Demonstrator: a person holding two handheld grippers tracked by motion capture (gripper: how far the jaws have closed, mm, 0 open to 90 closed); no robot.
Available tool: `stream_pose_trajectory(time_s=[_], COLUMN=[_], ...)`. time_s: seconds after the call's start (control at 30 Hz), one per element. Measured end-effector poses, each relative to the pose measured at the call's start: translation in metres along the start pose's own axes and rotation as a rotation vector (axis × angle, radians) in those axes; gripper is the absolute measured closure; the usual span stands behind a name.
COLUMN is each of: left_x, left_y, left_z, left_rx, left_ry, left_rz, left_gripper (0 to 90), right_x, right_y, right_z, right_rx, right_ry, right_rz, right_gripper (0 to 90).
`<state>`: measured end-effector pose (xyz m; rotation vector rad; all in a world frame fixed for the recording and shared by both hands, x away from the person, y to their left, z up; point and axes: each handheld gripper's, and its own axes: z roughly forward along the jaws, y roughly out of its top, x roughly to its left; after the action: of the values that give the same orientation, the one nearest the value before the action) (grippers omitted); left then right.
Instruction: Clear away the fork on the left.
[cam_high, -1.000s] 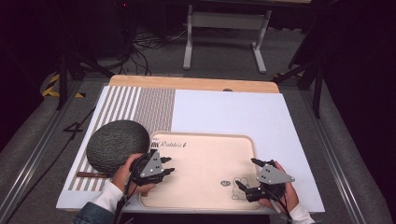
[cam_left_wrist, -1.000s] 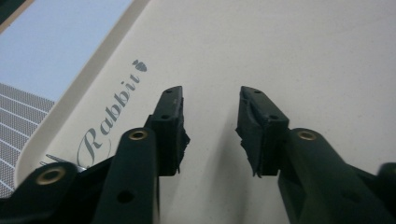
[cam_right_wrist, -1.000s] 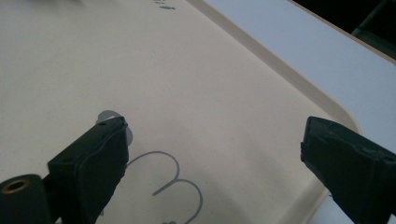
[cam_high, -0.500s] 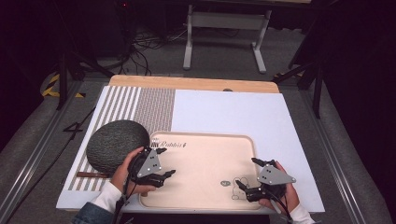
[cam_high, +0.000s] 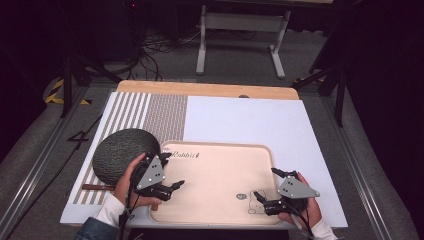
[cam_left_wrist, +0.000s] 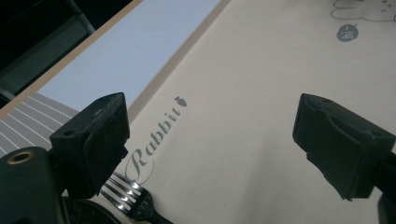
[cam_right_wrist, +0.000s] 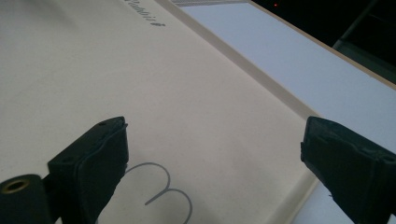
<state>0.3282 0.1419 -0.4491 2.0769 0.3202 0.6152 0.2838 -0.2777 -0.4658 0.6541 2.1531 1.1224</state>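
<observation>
A beige tray (cam_high: 220, 150) printed with "Rabbit" lies at the near middle of the table. My left gripper (cam_high: 171, 170) hovers over the tray's left side, jaws wide apart and holding nothing; in the left gripper view (cam_left_wrist: 215, 126) they frame the bare tray (cam_left_wrist: 261, 84). A fork (cam_left_wrist: 123, 196) lies just under the left jaw, tines on the tray edge. My right gripper (cam_high: 268, 183) is open over the tray's near right corner, above a small rabbit drawing (cam_high: 252, 201). The right gripper view shows its jaws (cam_right_wrist: 219, 140) empty over the tray (cam_right_wrist: 140, 70).
A dark grey round textured object (cam_high: 122, 155) sits left of the tray, touching the left hand. A brown handle (cam_high: 97, 187) lies at its near side. A white mat (cam_high: 250, 120) with a striped section (cam_high: 145, 112) covers the wooden table (cam_high: 200, 89).
The left gripper's jaws have spread wider and the hand has turned a little over the tray's left edge. The right gripper has stayed put.
</observation>
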Motion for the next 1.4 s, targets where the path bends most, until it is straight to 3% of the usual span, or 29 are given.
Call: stream_pose_trajectory(time_s=[0.33,0.57,0.87,1.0,1.23,1.27,1.4], left_x=[0.004,0.007,0.012,0.015,0.017,0.017,0.018], left_y=[-0.002,-0.007,-0.019,-0.026,-0.039,-0.045,-0.050], left_z=[-0.009,-0.020,-0.037,-0.041,-0.048,-0.050,-0.055], left_rx=[-0.013,-0.036,-0.048,-0.041,-0.033,-0.033,-0.037], left_ry=[0.023,0.045,0.084,0.094,0.118,0.118,0.126], left_rz=[-0.003,-0.034,-0.072,-0.057,-0.078,-0.101,-0.124], left_gripper=[9.9,10.4,10.7,10.7,9.9,9.7,8.7], right_x=[-0.003,-0.005,-0.009,-0.009,-0.009,-0.010,-0.010], right_y=[0.000,-0.001,-0.006,-0.007,-0.012,-0.013,-0.015], right_z=[-0.004,-0.007,-0.008,-0.010,-0.017,-0.018,-0.020], right_rx=[-0.022,-0.035,-0.037,-0.040,-0.045,-0.048,-0.047], right_ry=[-0.041,-0.070,-0.085,-0.094,-0.118,-0.123,-0.128], right_rz=[0.010,0.024,0.047,0.052,0.064,0.071,0.077], right_gripper=[8.4,8.4,8.3,8.3,8.3,8.3,8.3])
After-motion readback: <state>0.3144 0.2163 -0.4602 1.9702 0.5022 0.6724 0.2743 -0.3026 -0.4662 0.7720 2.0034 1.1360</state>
